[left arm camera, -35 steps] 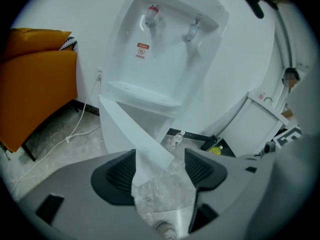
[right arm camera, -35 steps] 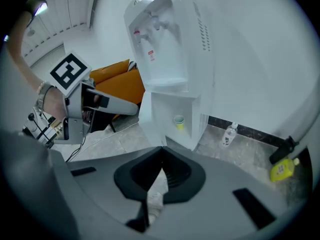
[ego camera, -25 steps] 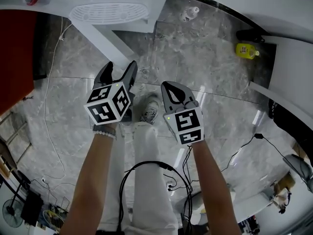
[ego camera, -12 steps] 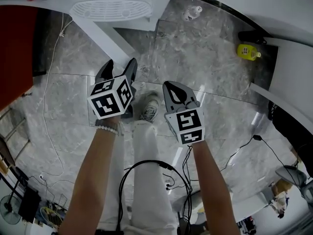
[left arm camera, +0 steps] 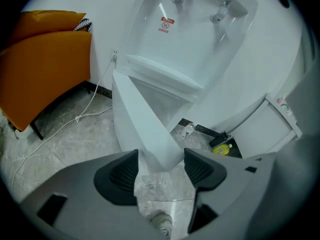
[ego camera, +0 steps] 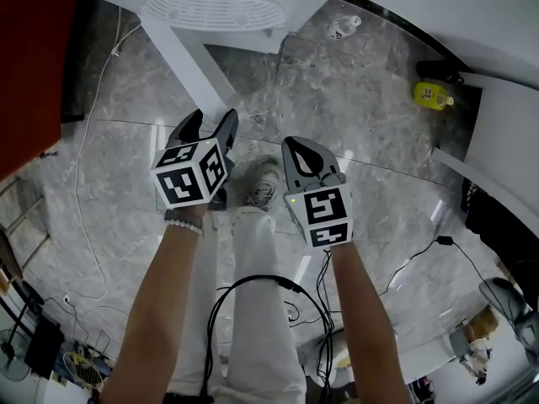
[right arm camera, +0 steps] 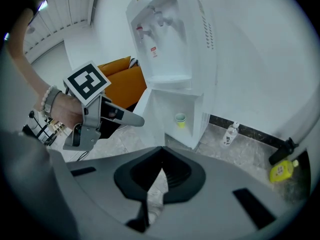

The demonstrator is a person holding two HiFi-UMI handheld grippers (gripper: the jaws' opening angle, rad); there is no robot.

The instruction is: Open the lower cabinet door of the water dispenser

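Progress looks near complete: the lower cabinet door (left arm camera: 145, 134) stands swung well out from the front of the water dispenser (right arm camera: 175, 49), baring the compartment and a green cup (right arm camera: 180, 119) inside. The left claw (left arm camera: 161, 156), released though its jaws have just been narrowing a little, hovers by the door's free edge without pressing it. The right claw (right arm camera: 161, 171) is clenched on nothing in front of the water dispenser, so I judge only a wider swing is left, if anything.
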